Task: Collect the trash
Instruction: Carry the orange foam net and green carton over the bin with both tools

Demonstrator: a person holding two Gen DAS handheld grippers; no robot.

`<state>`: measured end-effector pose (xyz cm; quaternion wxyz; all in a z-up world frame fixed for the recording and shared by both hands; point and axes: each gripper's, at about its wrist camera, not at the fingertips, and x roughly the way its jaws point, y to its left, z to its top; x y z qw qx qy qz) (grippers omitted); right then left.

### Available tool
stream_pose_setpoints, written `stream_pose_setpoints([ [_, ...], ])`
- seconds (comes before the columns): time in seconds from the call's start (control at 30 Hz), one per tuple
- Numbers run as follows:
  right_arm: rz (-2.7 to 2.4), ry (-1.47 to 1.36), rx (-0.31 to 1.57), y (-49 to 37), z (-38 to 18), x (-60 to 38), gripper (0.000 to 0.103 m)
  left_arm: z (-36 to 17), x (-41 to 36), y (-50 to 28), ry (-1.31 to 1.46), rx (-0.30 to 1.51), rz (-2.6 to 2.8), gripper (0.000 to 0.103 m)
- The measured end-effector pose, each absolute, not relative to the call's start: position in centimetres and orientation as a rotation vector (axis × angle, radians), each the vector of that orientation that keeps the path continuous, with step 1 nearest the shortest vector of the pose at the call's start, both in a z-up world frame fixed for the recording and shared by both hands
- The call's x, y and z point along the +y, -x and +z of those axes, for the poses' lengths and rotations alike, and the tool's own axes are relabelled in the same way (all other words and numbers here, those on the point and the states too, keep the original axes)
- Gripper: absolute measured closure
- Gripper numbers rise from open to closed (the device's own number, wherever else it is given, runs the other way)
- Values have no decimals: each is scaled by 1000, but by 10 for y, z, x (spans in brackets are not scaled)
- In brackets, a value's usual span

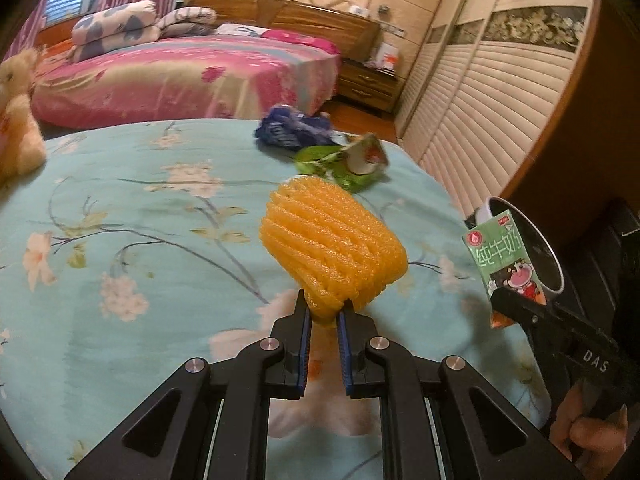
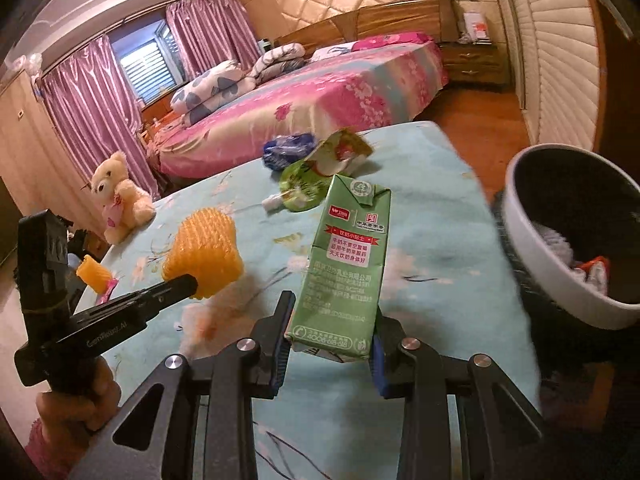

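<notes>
My left gripper (image 1: 325,309) is shut on an orange foam fruit net (image 1: 332,248) and holds it above the blue floral tablecloth (image 1: 140,220). My right gripper (image 2: 332,320) is shut on a green milk carton (image 2: 346,264), held upright above the table's right side; the carton also shows in the left wrist view (image 1: 504,260). A white-rimmed trash bin (image 2: 560,248) with some trash inside stands just right of the carton. A green pouch wrapper (image 2: 316,172) and a blue crumpled wrapper (image 2: 286,148) lie at the table's far edge.
A cream teddy bear (image 2: 118,200) sits at the table's left edge. A small orange foam piece (image 2: 94,276) and a pink scrap lie near the left edge. A pink bed (image 2: 304,100) and a louvred wardrobe (image 1: 480,112) stand beyond the table.
</notes>
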<state>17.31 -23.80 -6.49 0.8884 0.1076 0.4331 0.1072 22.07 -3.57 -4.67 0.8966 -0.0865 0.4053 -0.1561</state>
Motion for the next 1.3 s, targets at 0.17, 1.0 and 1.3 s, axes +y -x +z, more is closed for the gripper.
stream_pose_setpoints([
  [0.17,186,-238,886,-165,-60,-263,70,-46,-55,-223,157,845,-358,93],
  [1.0,80,-263,846,-149,-49,-330,70,-35,-144,-235,58,848,-460,92],
  [1.3,39,-274,824,-146,-42,-358,70,-29,-176,-240,22,839,-501,92],
])
